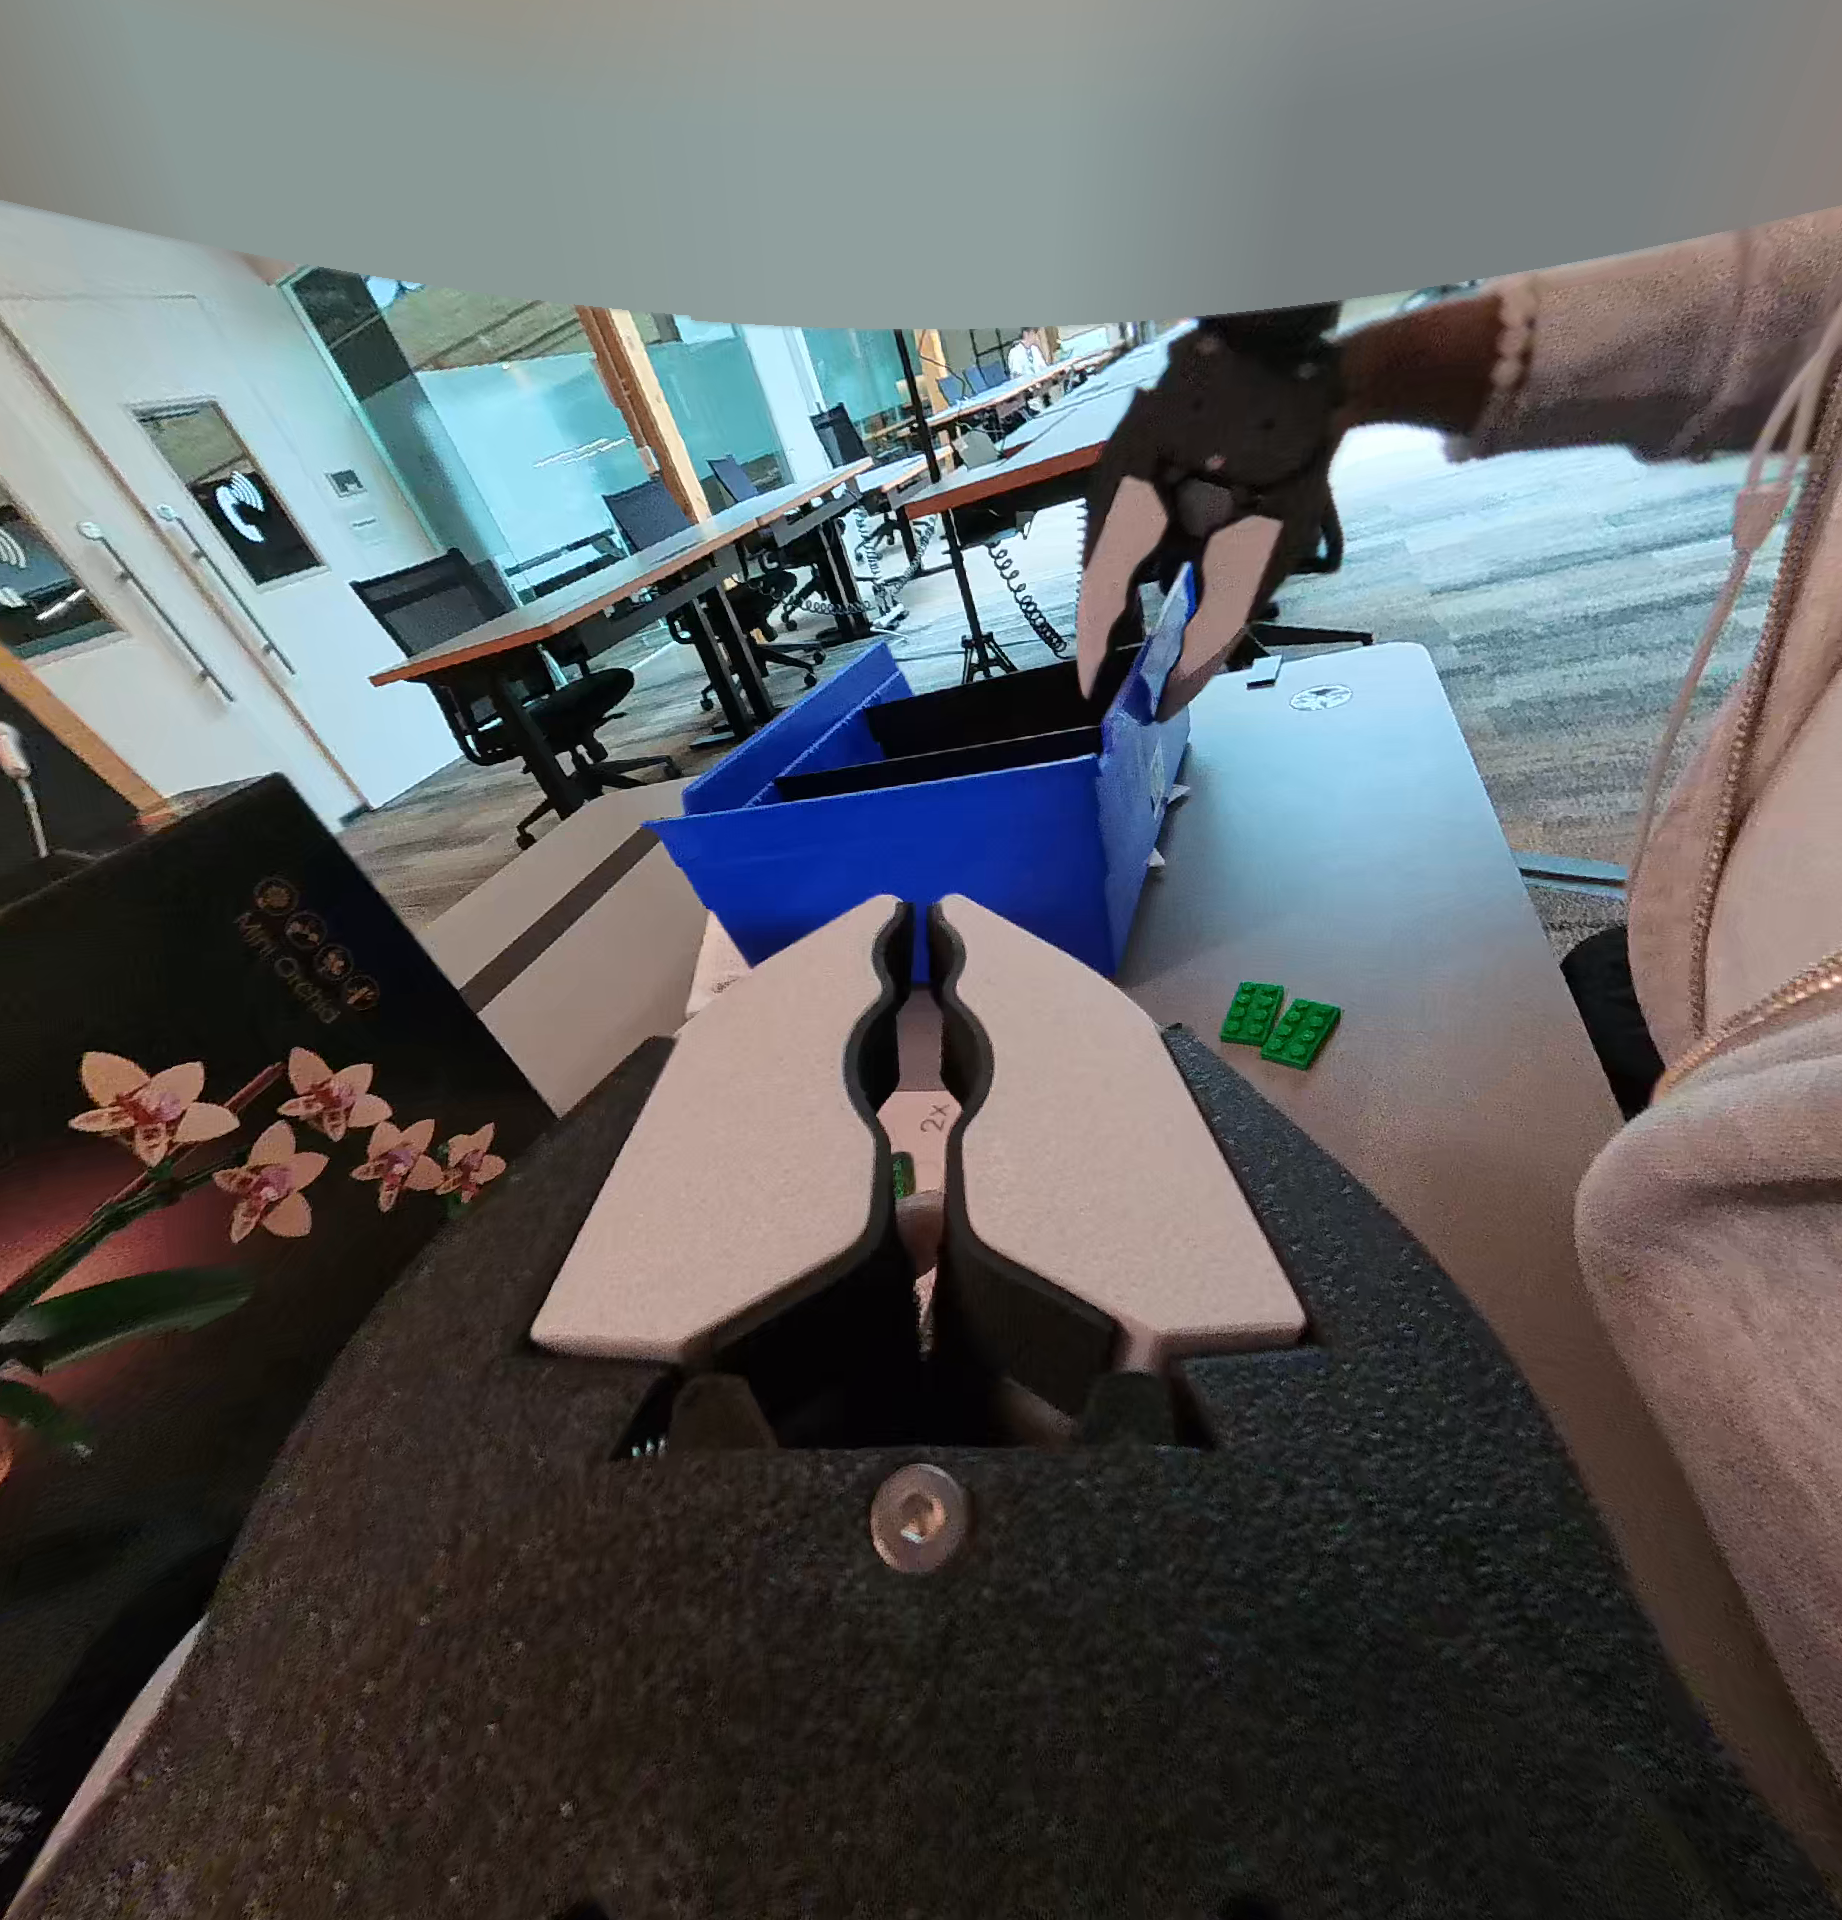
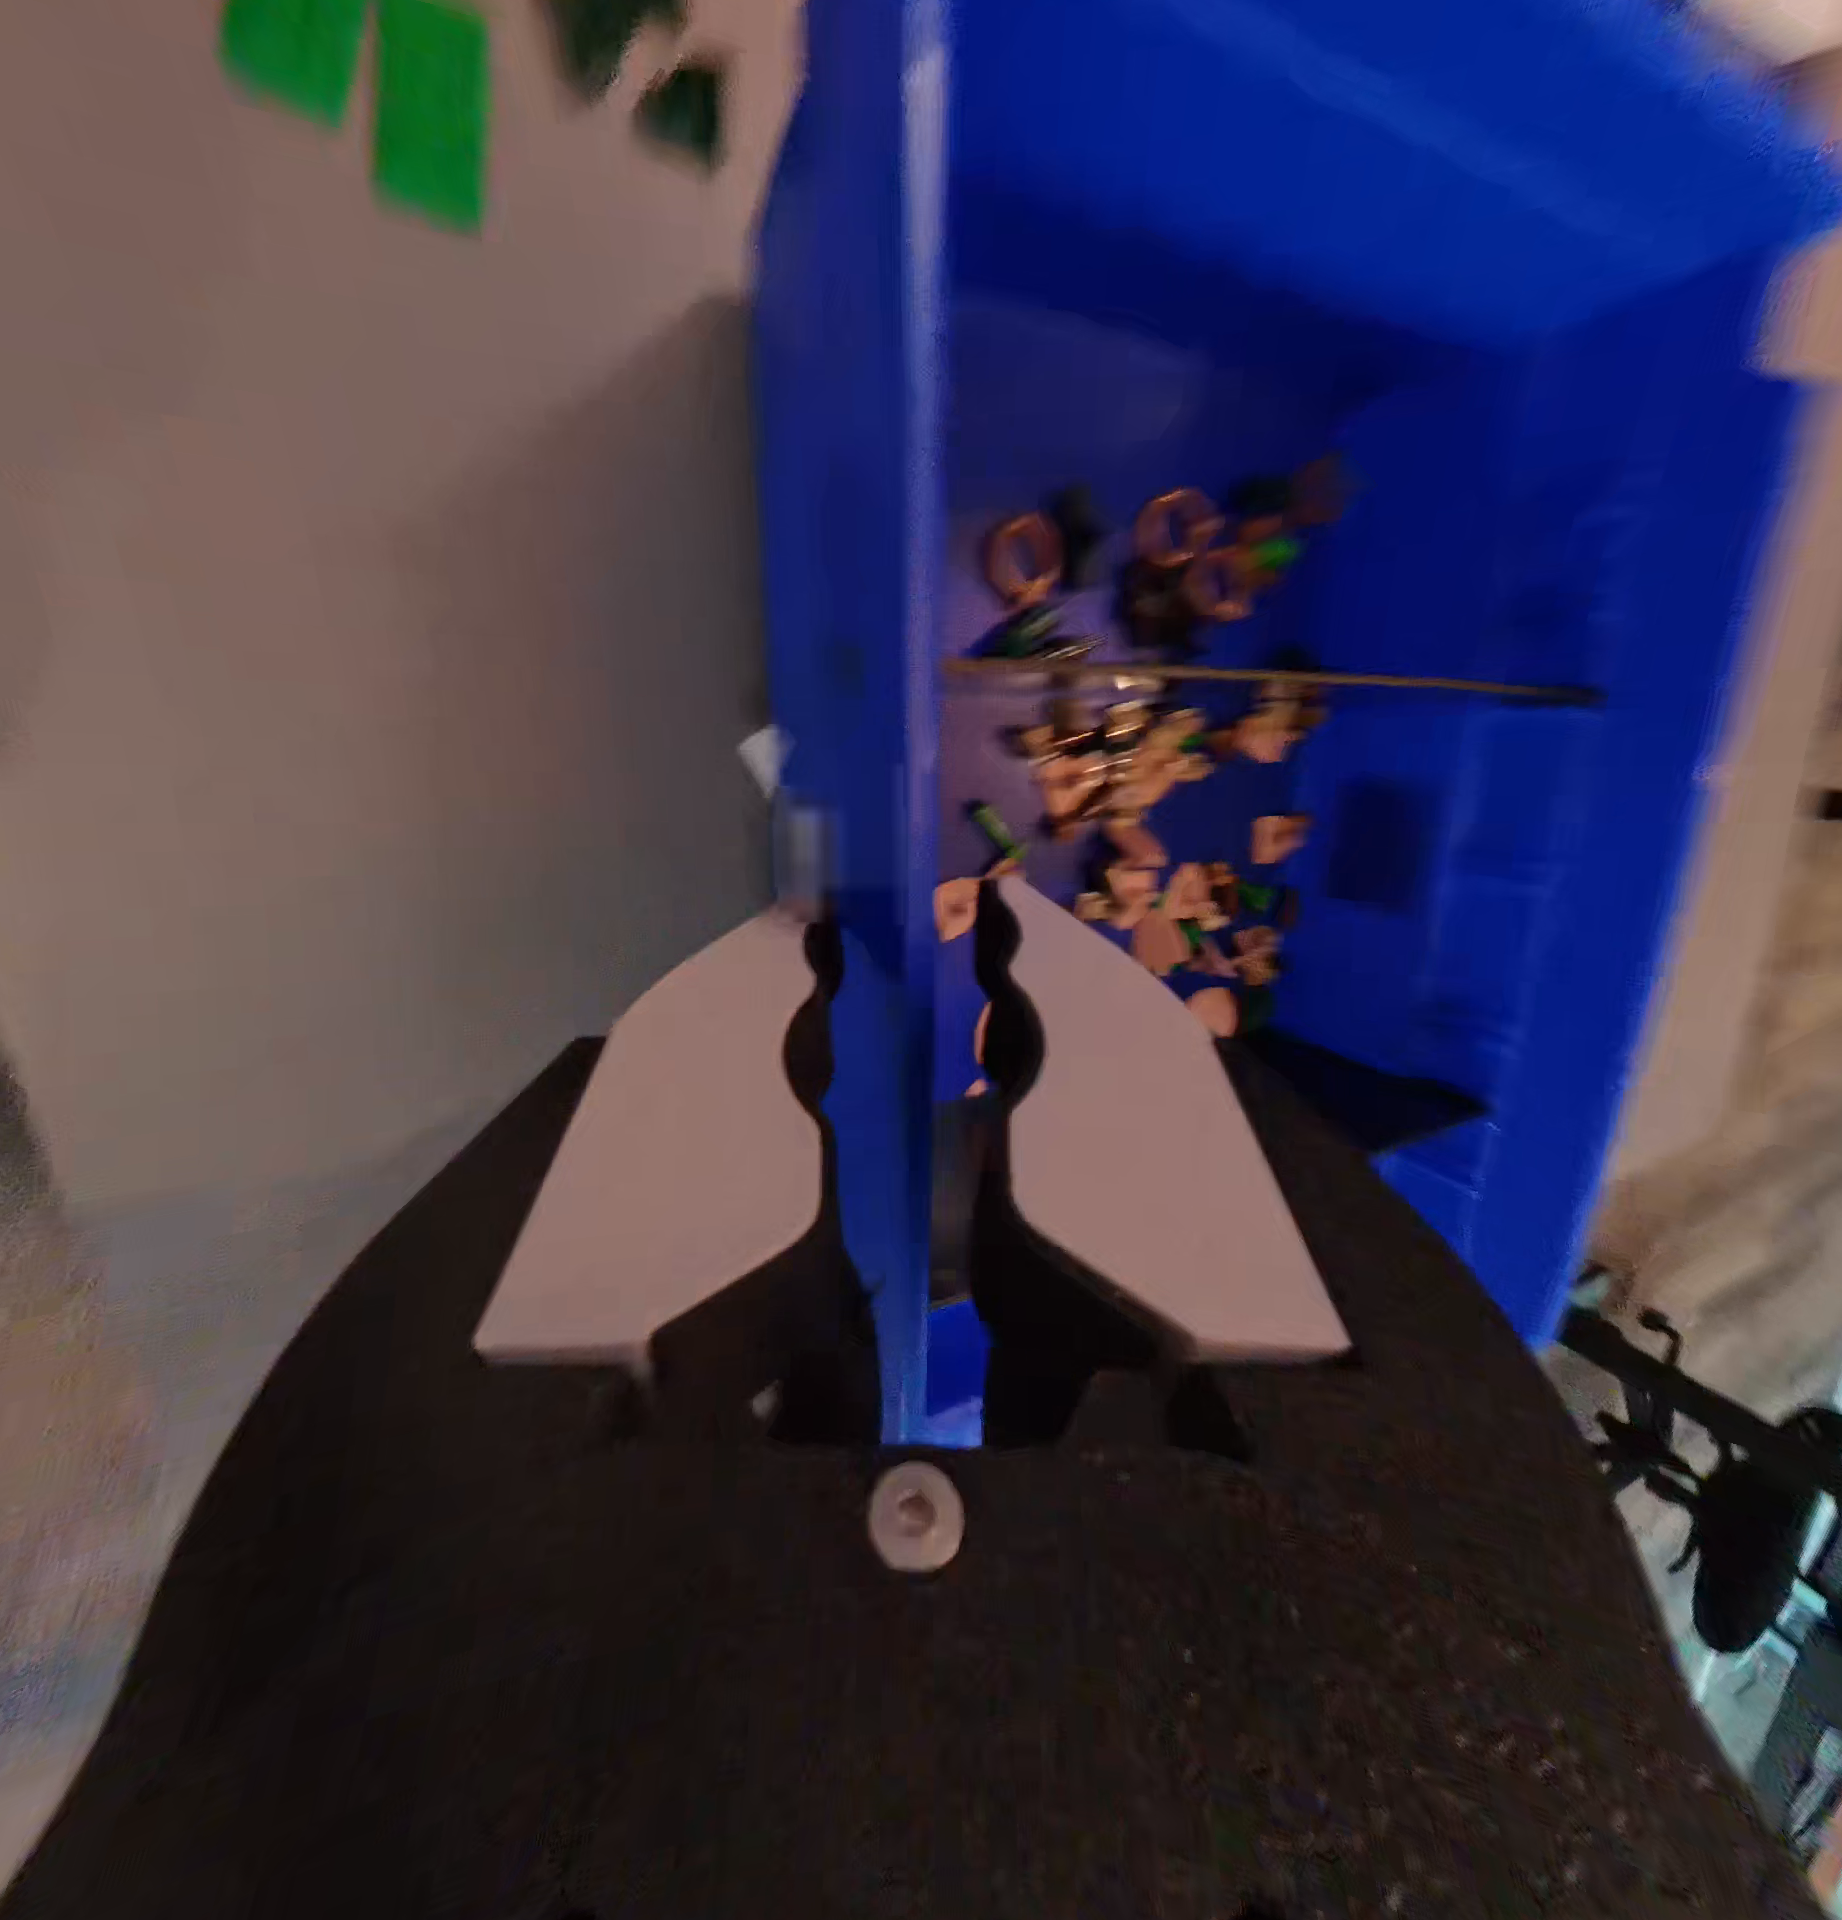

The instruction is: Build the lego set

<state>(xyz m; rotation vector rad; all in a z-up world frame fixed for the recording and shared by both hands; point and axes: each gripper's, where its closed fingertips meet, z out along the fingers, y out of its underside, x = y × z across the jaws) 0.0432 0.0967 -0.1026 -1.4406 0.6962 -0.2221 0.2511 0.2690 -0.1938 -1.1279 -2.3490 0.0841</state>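
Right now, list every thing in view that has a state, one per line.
Left tongs: shut, holding nothing, above the table.
Right tongs: shut on the blue plastic bin's side wall.
Blue plastic bin: open-topped, black dividers inside, standing on the grey table.
Small loose lego pieces: heaped inside the bin, too blurred to sort.
Two flat green lego plates: lying side by side on the table, untouched.
Black lego box with orchid picture: propped upright.

This is an open-plan office. Beyond the grey table [image 1: 1395, 831], rows of long wood-topped desks [image 1: 626, 613] recede with black swivel chairs [image 1: 543, 686] pushed under them. Left of those desks stand glass partition walls [image 1: 543, 436] and white phone-booth doors [image 1: 200, 520] bearing handset signs. Patterned grey carpet [image 1: 1519, 603] lies right of the desks.
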